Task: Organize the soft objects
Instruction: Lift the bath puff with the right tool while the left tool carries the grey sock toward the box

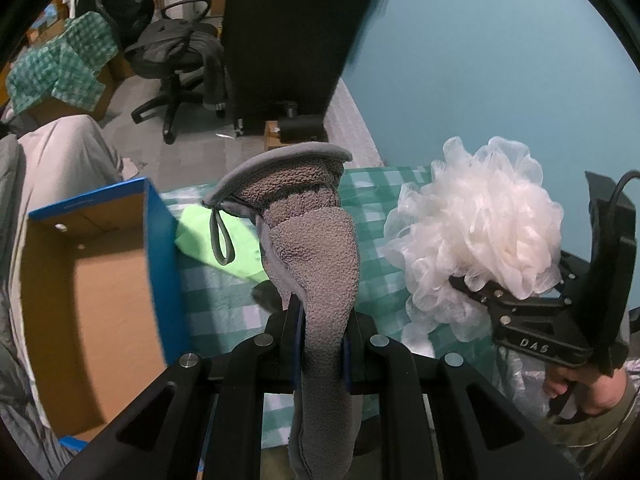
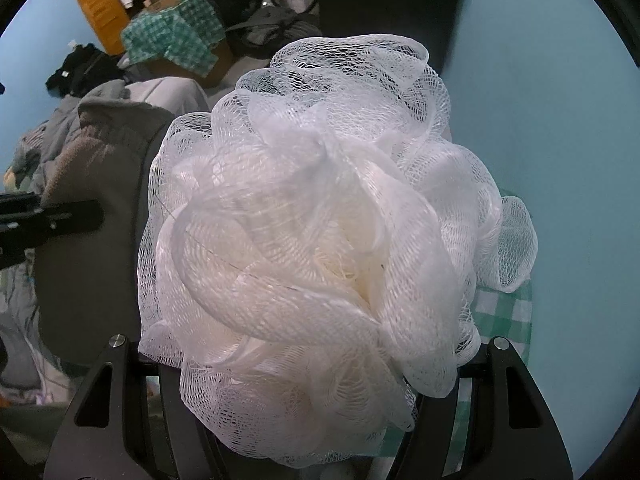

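Observation:
My left gripper (image 1: 320,344) is shut on a grey fleece cloth (image 1: 316,248) with a hanging loop, which stands up from the jaws and flops over at the top. It hangs above the green checked tablecloth (image 1: 224,300), just right of an open blue cardboard box (image 1: 164,264). A white mesh bath pouf (image 2: 320,240) fills the right wrist view, squeezed between the fingers of my right gripper (image 2: 312,380). In the left wrist view, that pouf (image 1: 488,224) and the right gripper (image 1: 500,292) are raised at the right. A light green cloth (image 1: 208,236) lies on the table beside the box.
A person's hand (image 1: 580,392) holds the right gripper's handle. Beyond the table stand an office chair (image 1: 176,56), a tall black panel (image 1: 288,32) and boxes draped with checked cloth (image 1: 60,68). A teal wall (image 1: 500,60) is at the right.

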Motion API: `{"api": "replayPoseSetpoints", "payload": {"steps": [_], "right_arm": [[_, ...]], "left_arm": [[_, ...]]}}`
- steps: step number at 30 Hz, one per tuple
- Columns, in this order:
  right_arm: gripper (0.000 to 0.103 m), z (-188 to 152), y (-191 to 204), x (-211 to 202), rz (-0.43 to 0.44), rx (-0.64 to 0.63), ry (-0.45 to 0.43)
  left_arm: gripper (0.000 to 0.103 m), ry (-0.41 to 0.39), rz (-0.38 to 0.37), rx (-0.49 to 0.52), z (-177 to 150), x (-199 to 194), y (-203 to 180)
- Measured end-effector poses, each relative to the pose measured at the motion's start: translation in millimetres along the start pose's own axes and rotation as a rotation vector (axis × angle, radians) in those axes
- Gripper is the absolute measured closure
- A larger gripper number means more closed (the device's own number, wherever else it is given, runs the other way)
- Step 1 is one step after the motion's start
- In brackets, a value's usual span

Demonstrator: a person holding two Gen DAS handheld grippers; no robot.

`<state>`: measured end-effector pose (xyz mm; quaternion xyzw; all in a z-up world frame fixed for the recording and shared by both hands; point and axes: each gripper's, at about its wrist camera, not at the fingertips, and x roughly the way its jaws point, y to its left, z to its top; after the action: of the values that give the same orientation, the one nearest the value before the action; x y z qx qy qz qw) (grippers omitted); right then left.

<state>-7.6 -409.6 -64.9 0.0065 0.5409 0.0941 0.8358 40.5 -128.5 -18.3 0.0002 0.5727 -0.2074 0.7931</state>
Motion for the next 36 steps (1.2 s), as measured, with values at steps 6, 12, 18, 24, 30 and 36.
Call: {"api": "replayPoseSetpoints", "payload": {"steps": [6,12,18,24,30,36], "right_arm": [[0.039,3,17,-6,0.021,-0.046,-0.010],[0.039,7,35,-10,0.043,-0.100,-0.016],[0.039,9,54,-15,0.069,-0.151,-0.022],[0.039,17,76,-16,0.100,-0.199,-0.029],[0.039,28,100,-11,0.134,-0.247,-0.033],[0.039,36,121,-4,0.166,-0.293,-0.032]], "left_arm": [[0.088,-0.023,0.037,-0.006,-13,-17,19],[0.088,-0.049,0.072,-0.030,-24,-33,42],[0.088,-0.077,0.105,-0.067,-32,-47,65],[0.088,-0.101,0.128,-0.105,-40,-59,87],[0.088,-0.119,0.156,-0.143,-46,-66,109],[0.088,-0.126,0.181,-0.182,-55,-75,134]]}}
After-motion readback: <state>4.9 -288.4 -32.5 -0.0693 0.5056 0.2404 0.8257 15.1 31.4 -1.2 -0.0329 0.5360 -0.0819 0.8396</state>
